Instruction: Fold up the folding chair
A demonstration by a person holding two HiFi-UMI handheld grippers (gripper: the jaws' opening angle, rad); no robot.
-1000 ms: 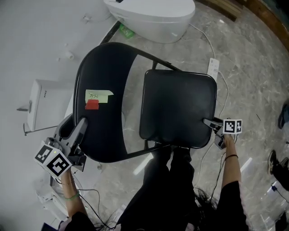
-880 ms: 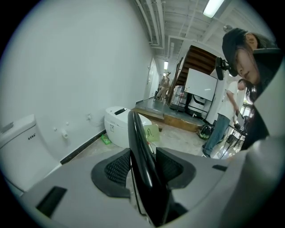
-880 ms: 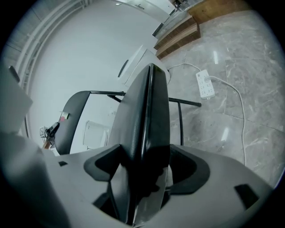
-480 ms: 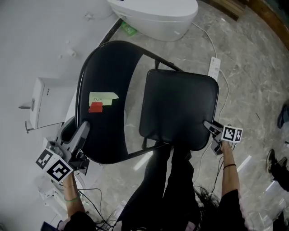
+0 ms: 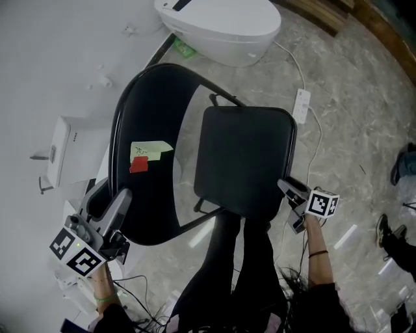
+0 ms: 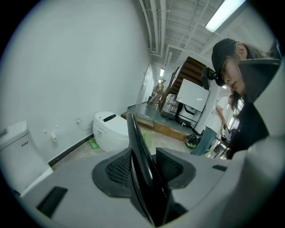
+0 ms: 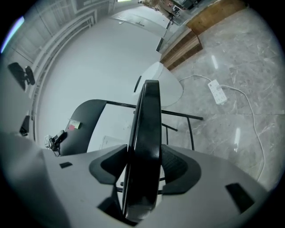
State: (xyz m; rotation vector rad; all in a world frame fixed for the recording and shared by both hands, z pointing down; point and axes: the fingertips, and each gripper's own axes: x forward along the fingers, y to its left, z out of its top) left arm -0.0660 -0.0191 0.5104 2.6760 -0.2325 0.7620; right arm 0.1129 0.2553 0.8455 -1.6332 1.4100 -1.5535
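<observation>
Setting: an indoor test or demonstration hall with an industrial fit-out. Evidence — a white toilet stands in the open on a polished marble-pattern floor beside a bare white wall, and a white power strip lies on that floor with its cable. Overhead: exposed pipes and a tube light. A raised wooden platform borders the floor.
</observation>
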